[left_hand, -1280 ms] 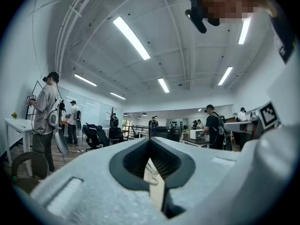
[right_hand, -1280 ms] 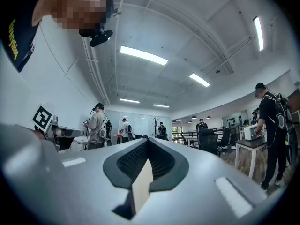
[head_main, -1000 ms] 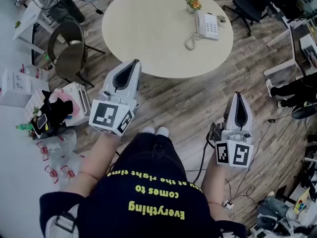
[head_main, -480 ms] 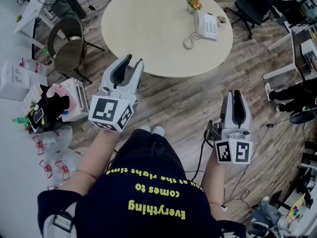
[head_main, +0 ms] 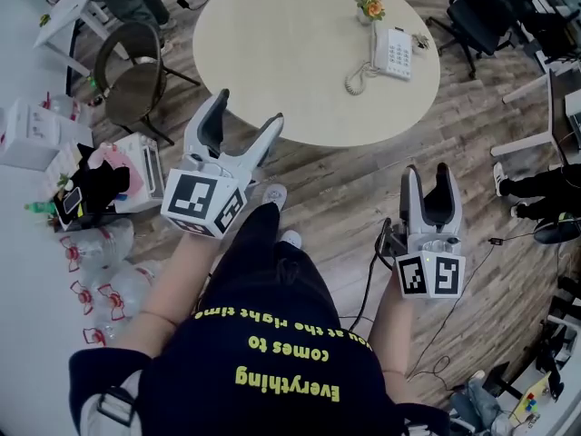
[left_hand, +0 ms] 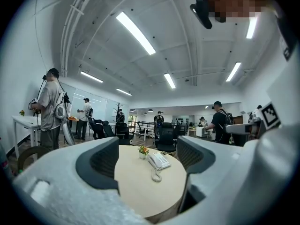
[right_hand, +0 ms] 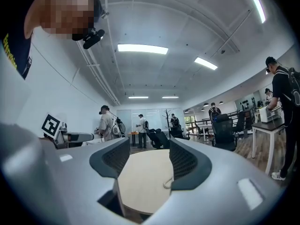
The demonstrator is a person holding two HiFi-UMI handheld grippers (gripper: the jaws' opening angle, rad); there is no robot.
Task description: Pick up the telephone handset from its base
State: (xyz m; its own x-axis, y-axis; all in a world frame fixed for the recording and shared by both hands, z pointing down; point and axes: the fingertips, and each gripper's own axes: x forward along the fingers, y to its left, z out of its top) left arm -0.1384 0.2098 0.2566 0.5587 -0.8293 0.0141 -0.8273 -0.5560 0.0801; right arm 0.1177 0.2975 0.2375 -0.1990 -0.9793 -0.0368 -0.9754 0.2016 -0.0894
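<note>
A white telephone (head_main: 394, 53) with its handset resting on the base's left side sits on the far right part of the round beige table (head_main: 290, 44); its coiled cord (head_main: 356, 82) lies in front of it. The left gripper view shows the same telephone (left_hand: 159, 161) far off. Both grippers are held level, well short of the table. My left gripper (head_main: 247, 112) has its jaws opening wide with nothing between them. My right gripper (head_main: 427, 173) is lower and to the right, its jaws opening too, with nothing in them. In the right gripper view only the cord (right_hand: 168, 183) shows; a jaw hides the phone.
A small pot of flowers (head_main: 369, 7) stands behind the phone. A brown chair (head_main: 136, 80) is left of the table, boxes and bags (head_main: 91, 198) litter the floor at left, and black office chairs (head_main: 481, 12) stand at upper right. A cable (head_main: 372, 289) lies by my feet. People stand in the background.
Both grippers' jaws went from shut to spread apart. The right gripper has sunk slightly. The telephone has not moved.
</note>
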